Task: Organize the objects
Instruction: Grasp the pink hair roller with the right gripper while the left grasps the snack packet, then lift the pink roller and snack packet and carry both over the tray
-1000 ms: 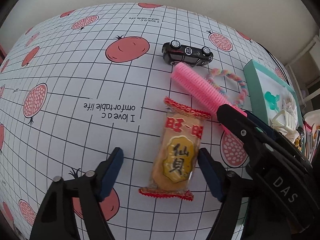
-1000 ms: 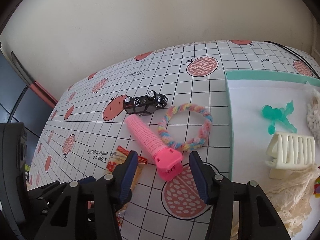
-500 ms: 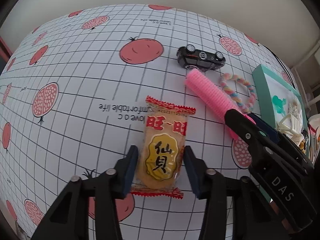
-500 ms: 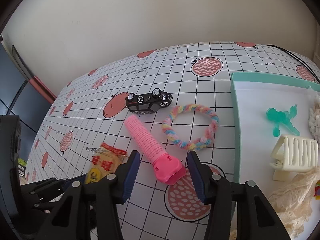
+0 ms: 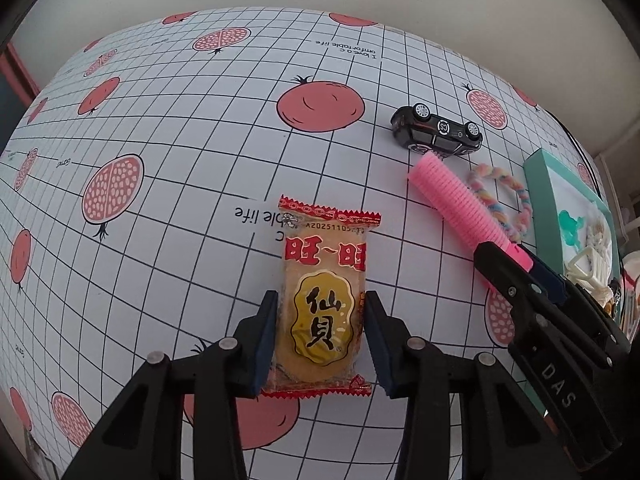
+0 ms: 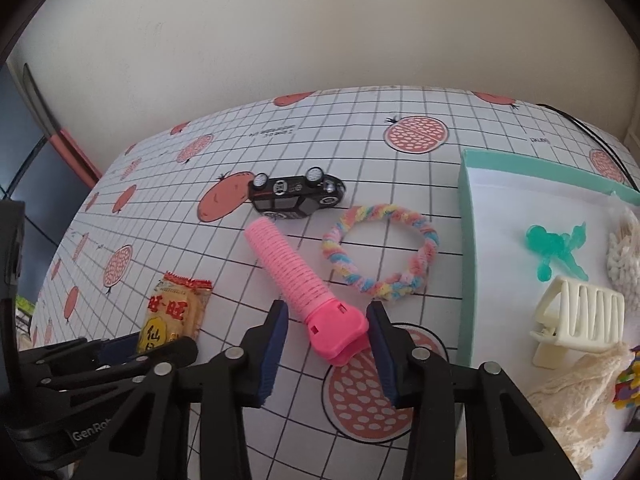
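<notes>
Left gripper (image 5: 320, 336) being pinched on snack packet (image 5: 324, 304) sides: light, crinkly, brittle inside. Right gripper (image 6: 326, 344) being held spread around hair roller (image 6: 304, 284) clip end: light, stiff.

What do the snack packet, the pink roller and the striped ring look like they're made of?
Snack packet: glossy clear plastic film, with crimped zigzag ends. Pink hair roller: looks like moulded plastic, ribbed barrel, smooth clip end. Rainbow ring: fuzzy twisted yarn or chenille, matte; which one is unclear.
</notes>
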`<state>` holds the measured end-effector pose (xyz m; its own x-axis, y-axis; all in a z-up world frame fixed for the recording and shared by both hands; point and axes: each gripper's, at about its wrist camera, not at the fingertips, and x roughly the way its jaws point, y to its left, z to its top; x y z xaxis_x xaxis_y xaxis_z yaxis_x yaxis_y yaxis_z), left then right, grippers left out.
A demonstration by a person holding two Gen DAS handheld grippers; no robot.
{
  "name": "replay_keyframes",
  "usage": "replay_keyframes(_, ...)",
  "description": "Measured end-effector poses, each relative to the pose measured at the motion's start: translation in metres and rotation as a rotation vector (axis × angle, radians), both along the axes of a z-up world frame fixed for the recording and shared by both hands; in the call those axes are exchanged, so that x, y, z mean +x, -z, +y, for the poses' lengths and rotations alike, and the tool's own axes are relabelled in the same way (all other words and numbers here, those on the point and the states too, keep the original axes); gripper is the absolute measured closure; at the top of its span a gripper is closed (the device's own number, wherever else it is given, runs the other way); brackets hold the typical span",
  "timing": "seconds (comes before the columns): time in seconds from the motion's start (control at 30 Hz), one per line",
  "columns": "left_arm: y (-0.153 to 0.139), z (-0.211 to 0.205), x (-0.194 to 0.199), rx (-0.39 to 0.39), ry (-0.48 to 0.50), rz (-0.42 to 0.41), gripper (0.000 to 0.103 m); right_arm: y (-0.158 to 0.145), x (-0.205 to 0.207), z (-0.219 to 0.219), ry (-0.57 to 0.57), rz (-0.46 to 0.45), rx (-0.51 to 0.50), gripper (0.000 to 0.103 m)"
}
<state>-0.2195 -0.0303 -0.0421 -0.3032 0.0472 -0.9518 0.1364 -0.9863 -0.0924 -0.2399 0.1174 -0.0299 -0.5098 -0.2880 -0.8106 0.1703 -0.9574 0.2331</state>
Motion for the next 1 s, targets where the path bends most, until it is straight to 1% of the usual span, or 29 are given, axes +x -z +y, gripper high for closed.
replay_keyframes(0.17, 0.0, -0.001, 0.0, 0.002, -0.001, 0.0, 0.06, 0.0, 0.003, -0.013, -0.061, 0.004, 0.019, 0.062)
replay_keyframes(0.23, 0.0, 0.0, 0.0, 0.003, -0.002, 0.0, 0.06, -0.001, 0.004, -0.017, -0.076, 0.008, 0.031, 0.067)
replay_keyframes(0.5, -0.001, -0.001, 0.002, 0.001, -0.003, 0.002, 0.06, 0.002, 0.004, -0.014, -0.063, -0.002, 0.034, 0.074)
replay_keyframes(0.63, -0.002, -0.001, 0.003, 0.003, 0.0, 0.002, 0.06, -0.001, 0.005, -0.013, -0.057, 0.007, 0.032, 0.074)
replay_keyframes(0.8, -0.009, -0.003, 0.005, -0.002, -0.004, 0.023, 0.06, -0.014, 0.009, -0.009, -0.048, 0.057, 0.021, 0.074)
replay_keyframes(1.0, -0.022, -0.006, 0.008, -0.011, -0.024, 0.054, 0.065, -0.027, 0.01, -0.005, -0.047, 0.09, 0.007, 0.074)
